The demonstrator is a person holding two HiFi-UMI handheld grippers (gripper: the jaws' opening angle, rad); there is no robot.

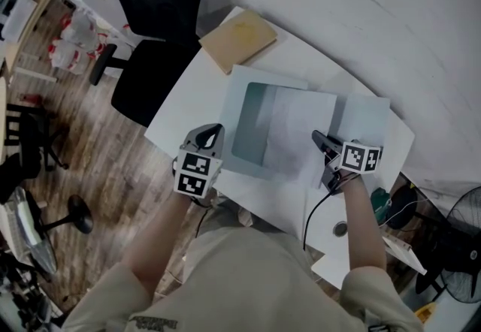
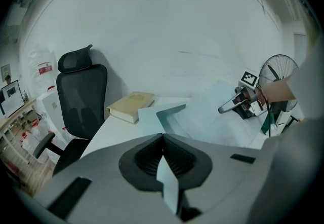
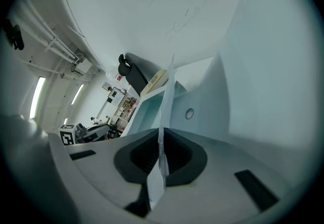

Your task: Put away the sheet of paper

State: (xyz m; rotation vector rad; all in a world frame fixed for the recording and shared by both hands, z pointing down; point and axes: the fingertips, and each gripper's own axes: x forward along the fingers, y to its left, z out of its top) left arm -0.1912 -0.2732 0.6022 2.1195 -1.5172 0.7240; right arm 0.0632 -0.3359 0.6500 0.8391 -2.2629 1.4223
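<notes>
Sheet of paper (image 1: pixel 297 135), white, lying half across the open pale-blue folder (image 1: pixel 252 128) in the middle of the desk (image 1: pixel 188 116), with a tan book (image 1: pixel 239 39) well apart at the far corner. Left tongs (image 1: pixel 213 131) are closed on the near left edge of the folder; in the left gripper view a thin pale strip runs pinched between the dark pads (image 2: pixel 144 159). Right tongs (image 1: pixel 319 139) are likewise closed, on what appears to be the right edge of the sheet, which stands edge-on between the jaws in the right gripper view. Whether the sheet lies partly inside the folder's pocket or only on top of it cannot be told. Handling, as judged: the sheet is very light and limp, so it will sag and buckle if pushed from one edge, and it creases under a hard pinch. The folder looks like smooth plastic, slippery and springy, and its cover will tend to fall shut. Best hold is a shallow pinch at mid-edge, with the sheet drawn flat and the folder held at its open rim.
</notes>
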